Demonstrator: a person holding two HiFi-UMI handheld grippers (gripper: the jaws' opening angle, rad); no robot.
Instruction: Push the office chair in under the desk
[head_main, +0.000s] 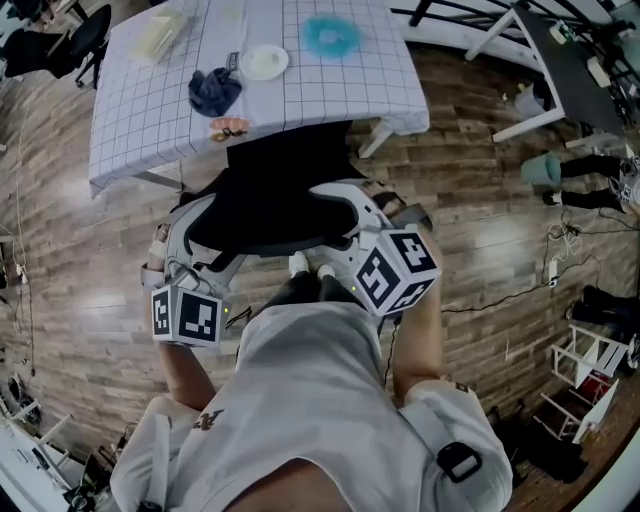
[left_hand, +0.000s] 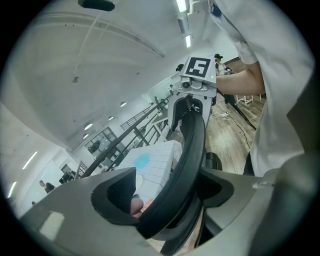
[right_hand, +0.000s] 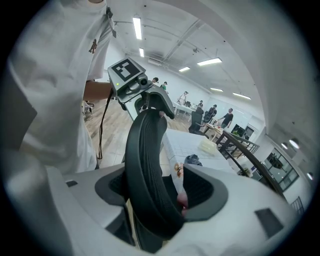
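Note:
The black office chair (head_main: 270, 210) stands in front of the desk (head_main: 330, 95), which wears a white gridded cloth; its seat reaches under the desk's near edge. Both grippers straddle the top rim of the backrest (left_hand: 192, 145). My left gripper (head_main: 200, 228) is at the rim's left end, open, with a gap between one pad and the rim (left_hand: 170, 195). My right gripper (head_main: 345, 215) is at the right end, also open round the backrest (right_hand: 145, 160), with a slit showing at one pad. Each gripper view shows the other gripper's marker cube (left_hand: 199, 67) (right_hand: 126, 70) farther along the rim.
On the desk lie a dark blue cloth (head_main: 213, 90), a white plate (head_main: 264, 62), a blue fluffy thing (head_main: 332, 35) and a small pink object (head_main: 229, 127). Another black chair (head_main: 85, 40) stands far left. White table legs (head_main: 520, 90), a teal bin (head_main: 545, 168) and floor cables (head_main: 560, 250) lie right.

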